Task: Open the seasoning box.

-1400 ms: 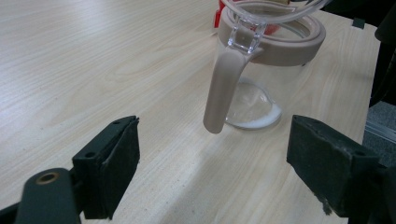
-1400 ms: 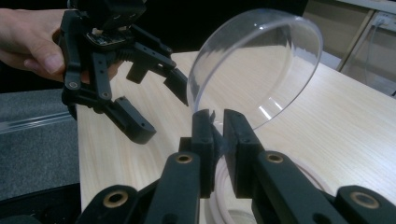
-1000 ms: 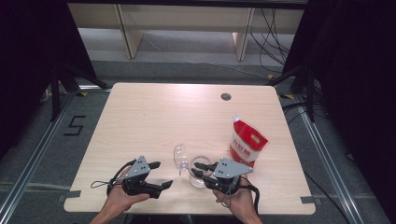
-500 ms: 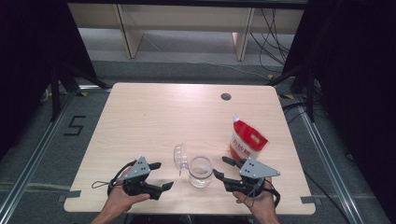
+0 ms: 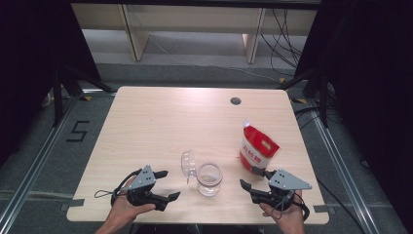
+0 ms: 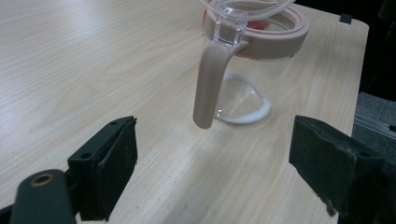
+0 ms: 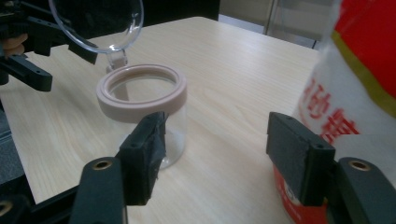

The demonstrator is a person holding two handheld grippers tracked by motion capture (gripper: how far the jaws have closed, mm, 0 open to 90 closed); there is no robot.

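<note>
Jar [image 5: 209, 179]: clear glass, lid [image 5: 188, 164] swung open, upright near front edge of table [image 5: 160, 122], between both grippers. Left gripper [image 5: 165, 185]: fingers open, empty. Right gripper [image 5: 249, 178]: fingers just opened, empty. Red bag [image 5: 257, 151] just beside.

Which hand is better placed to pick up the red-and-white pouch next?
Right. The right gripper, fingers open and empty, sits just beside the red-and-white pouch; the left gripper lies beyond the open clear glass jar.

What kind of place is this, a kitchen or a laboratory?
Probably a lab or recording studio: a bare wooden table stands on taped grey floor, with black curtains at the sides and loose cables behind.
</note>
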